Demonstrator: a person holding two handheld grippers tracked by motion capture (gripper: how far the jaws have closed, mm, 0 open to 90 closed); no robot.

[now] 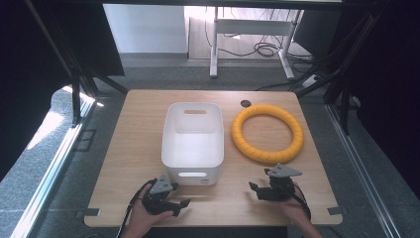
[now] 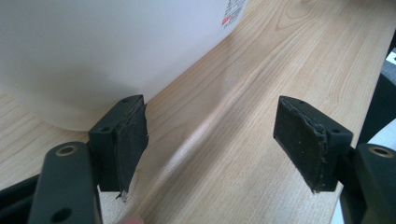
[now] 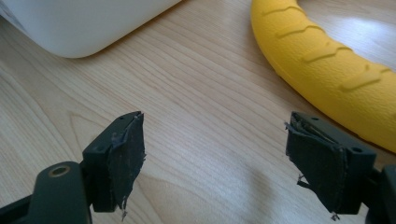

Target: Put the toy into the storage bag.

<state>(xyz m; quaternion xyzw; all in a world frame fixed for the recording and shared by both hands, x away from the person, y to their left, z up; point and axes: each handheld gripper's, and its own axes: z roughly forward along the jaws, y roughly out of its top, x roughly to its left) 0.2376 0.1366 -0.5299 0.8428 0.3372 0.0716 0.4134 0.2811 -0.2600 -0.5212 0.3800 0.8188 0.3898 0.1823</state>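
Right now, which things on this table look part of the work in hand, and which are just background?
In play:
- yellow ring, nearest the open right gripper
- white bin, empty, just ahead of the open left gripper

Just lying about:
- dark round spot on the table behind the ring
- white desk frame and cables on the floor beyond

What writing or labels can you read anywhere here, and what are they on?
Small sticker with red and dark print on the white plastic bin: too small and blurred to read.
Yellow ribbed foam ring: no text.
Light wooden table: no text.
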